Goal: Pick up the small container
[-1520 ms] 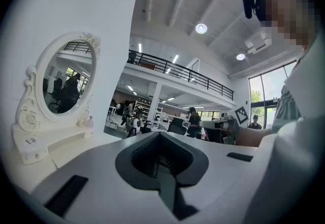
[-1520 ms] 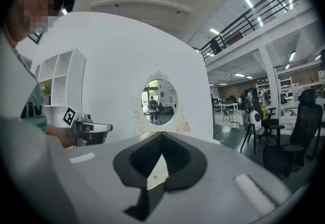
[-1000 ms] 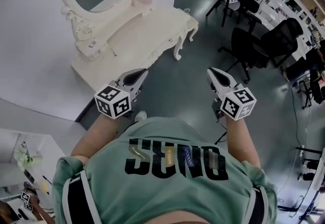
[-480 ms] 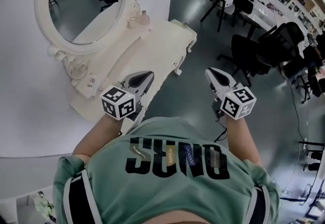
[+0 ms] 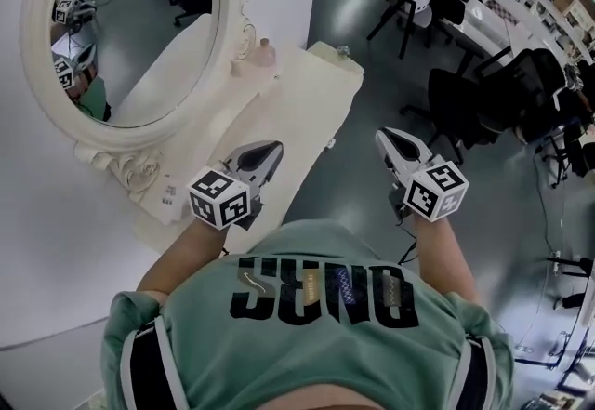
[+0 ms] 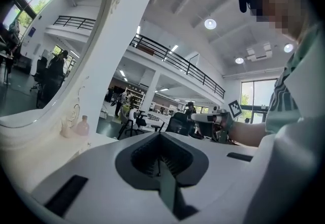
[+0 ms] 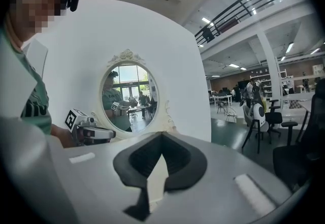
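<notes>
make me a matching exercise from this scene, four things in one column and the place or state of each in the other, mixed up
1 pink bottle
2 oval mirror
3 left tongs
4 black office chair

a on the grey floor, at the right
b shut and empty
c on the dressing table, beside the mirror frame
d upright at the back of that table

Pairs: 1-c, 2-d, 3-b, 4-a

**Head view, change over the last second.** The desk (image 5: 296,94) and its oval mirror (image 5: 149,22) have drawn nearer to the person and slid toward the frame's left. The mirror now fills the upper left corner and has come to show the person's reflection (image 5: 82,83) with marker cubes. The pink bottle (image 5: 265,52) by the mirror sits lower in the frame. The left tool (image 5: 271,151), earlier just off the desk's near edge, now overlaps it.
</notes>
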`<action>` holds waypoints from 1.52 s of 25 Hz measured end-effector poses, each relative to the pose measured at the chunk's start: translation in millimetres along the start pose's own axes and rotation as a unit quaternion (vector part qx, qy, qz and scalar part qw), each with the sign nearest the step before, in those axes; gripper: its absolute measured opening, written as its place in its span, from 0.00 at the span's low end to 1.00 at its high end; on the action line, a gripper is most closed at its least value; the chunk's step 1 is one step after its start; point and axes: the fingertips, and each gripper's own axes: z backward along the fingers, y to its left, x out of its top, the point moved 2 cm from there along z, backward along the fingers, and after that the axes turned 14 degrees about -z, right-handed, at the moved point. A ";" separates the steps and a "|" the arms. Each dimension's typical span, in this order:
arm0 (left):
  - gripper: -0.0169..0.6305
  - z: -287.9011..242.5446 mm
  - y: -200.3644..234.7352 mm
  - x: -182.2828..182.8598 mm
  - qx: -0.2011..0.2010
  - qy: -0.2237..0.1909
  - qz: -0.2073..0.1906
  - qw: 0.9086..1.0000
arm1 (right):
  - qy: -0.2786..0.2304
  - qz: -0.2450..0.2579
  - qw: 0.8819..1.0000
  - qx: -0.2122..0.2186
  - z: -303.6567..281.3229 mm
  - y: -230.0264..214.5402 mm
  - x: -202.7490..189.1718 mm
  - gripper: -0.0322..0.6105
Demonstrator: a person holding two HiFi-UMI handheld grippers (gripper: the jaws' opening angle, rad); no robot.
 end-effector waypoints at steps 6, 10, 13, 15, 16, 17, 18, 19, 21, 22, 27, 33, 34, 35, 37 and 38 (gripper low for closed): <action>0.03 -45.6 17.4 5.0 0.043 -0.001 -0.001 0.999 | 0.006 0.003 0.999 0.037 -22.8 -49.9 19.5 0.06; 0.02 -81.4 15.1 25.8 0.098 -0.016 0.001 0.995 | 0.007 0.026 0.996 0.086 -32.5 -86.6 51.2 0.06; 0.03 -106.2 4.7 34.7 0.124 -0.021 0.002 0.992 | 0.007 0.038 0.993 0.111 -34.3 -116.8 75.4 0.06; 0.02 -121.2 1.2 40.0 0.132 -0.020 -0.003 0.991 | 0.006 0.029 0.993 0.118 -41.9 -135.3 87.0 0.06; 0.03 -126.2 0.8 41.6 0.134 -0.018 -0.005 0.991 | 0.007 0.023 0.992 0.121 -46.9 -141.7 89.7 0.06; 0.02 -129.2 2.2 42.0 0.135 -0.016 -0.008 0.991 | 0.008 0.018 0.992 0.123 -52.1 -145.9 90.2 0.06; 0.02 -130.3 6.2 41.7 0.138 -0.013 -0.011 0.990 | 0.008 0.015 0.992 0.125 -57.8 -148.5 89.7 0.06; 0.02 -130.3 13.3 41.1 0.141 -0.011 -0.012 0.990 | 0.009 0.013 0.992 0.126 -64.3 -150.2 89.1 0.06; 0.02 -128.8 33.3 38.5 0.145 -0.011 -0.007 0.989 | 0.008 0.012 0.993 0.121 -79.0 -152.6 89.1 0.06; 0.02 -127.8 44.8 37.0 0.147 -0.012 -0.001 0.989 | 0.008 0.010 0.993 0.117 -86.4 -153.1 89.8 0.06; 0.02 -122.5 97.6 43.0 0.155 -0.017 -0.001 0.988 | 0.010 0.020 0.993 0.113 -116.4 -143.4 96.9 0.06; 0.02 -124.7 147.0 51.4 0.171 -0.023 -0.013 0.985 | 0.009 0.038 0.993 0.112 -152.1 -142.0 114.2 0.06; 0.03 -125.8 154.7 51.4 0.174 -0.021 -0.015 0.984 | 0.007 0.041 0.993 0.113 -159.3 -141.5 117.8 0.06; 0.03 -127.2 162.2 51.2 0.177 -0.020 -0.016 0.984 | 0.006 0.044 0.992 0.115 -166.9 -140.9 121.3 0.06; 0.03 -131.8 176.9 49.8 0.182 -0.016 -0.019 0.983 | 0.003 0.051 0.991 0.121 -183.3 -139.5 127.9 0.06; 0.03 -135.1 183.9 48.7 0.183 -0.014 -0.021 0.983 | 0.001 0.055 0.991 0.123 -191.9 -138.7 130.7 0.06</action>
